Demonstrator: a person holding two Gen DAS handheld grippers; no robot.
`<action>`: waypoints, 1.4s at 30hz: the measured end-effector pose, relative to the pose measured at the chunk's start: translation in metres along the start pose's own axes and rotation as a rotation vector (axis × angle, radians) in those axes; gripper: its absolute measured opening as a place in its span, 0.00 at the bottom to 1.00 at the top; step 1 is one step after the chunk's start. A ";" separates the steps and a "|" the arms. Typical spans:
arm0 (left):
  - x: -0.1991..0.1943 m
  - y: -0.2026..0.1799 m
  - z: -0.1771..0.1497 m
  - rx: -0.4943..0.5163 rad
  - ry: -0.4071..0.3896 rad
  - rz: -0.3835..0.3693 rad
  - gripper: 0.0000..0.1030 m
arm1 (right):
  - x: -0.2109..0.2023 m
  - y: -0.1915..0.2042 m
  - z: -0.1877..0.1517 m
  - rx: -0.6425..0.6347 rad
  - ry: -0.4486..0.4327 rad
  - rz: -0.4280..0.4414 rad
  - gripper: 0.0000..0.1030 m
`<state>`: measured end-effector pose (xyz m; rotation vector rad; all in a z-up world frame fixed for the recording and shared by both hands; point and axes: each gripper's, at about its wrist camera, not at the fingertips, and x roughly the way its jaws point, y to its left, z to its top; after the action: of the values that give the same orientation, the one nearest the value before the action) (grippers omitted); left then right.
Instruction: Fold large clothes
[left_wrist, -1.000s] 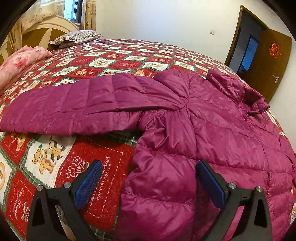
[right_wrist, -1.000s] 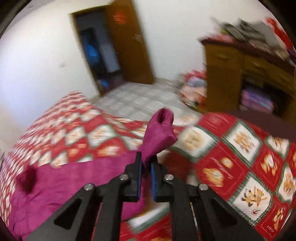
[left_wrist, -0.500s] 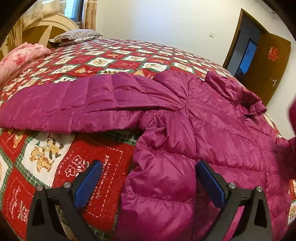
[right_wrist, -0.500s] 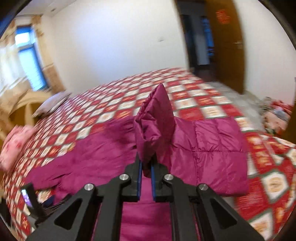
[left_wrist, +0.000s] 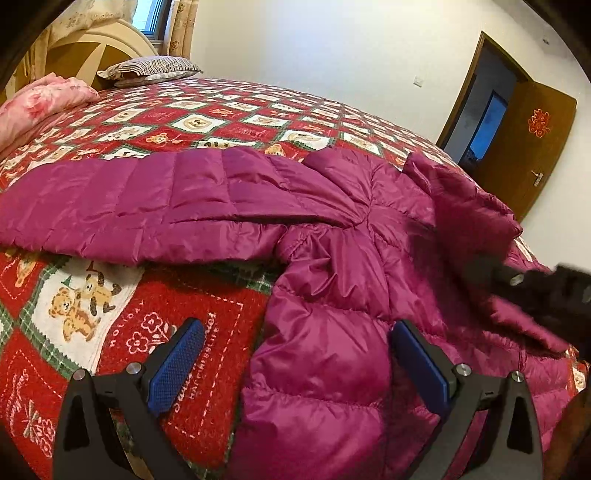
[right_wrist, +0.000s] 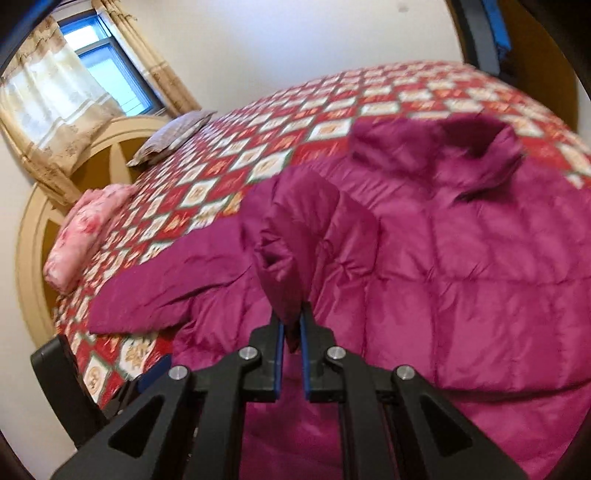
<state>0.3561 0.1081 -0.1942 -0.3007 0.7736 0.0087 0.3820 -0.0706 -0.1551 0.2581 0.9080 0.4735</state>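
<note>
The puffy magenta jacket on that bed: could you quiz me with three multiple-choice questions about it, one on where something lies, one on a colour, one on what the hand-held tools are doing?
1. Where does the puffy magenta quilted jacket lie?
A. On the floor
B. On the red patchwork bedspread
C. Over the striped pillow

2. What colour are the pads inside the left tool?
A. Blue
B. Yellow
C. White

3. What is the right tool doing?
A. Standing open, empty
B. Pinching the pink floral blanket
C. Shut on a jacket sleeve

Answers:
1 B: red bear-print squares show around and under the jacket.
2 A: both inner faces are blue.
3 C: magenta fabric rises from between its nearly closed fingers, while the left tool stands wide open over the jacket's edge.
</note>
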 end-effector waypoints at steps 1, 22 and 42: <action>0.000 0.000 0.000 0.000 -0.001 0.000 0.99 | 0.006 0.002 -0.002 -0.002 0.018 0.002 0.11; -0.031 -0.049 0.041 0.096 -0.015 0.030 0.99 | -0.141 -0.140 0.020 0.143 -0.249 -0.362 0.33; 0.081 -0.091 0.051 0.171 0.069 0.292 0.99 | -0.087 -0.184 0.005 0.143 -0.107 -0.463 0.28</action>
<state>0.4601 0.0262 -0.1913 -0.0241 0.8754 0.2073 0.3927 -0.2735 -0.1664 0.1929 0.8650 -0.0335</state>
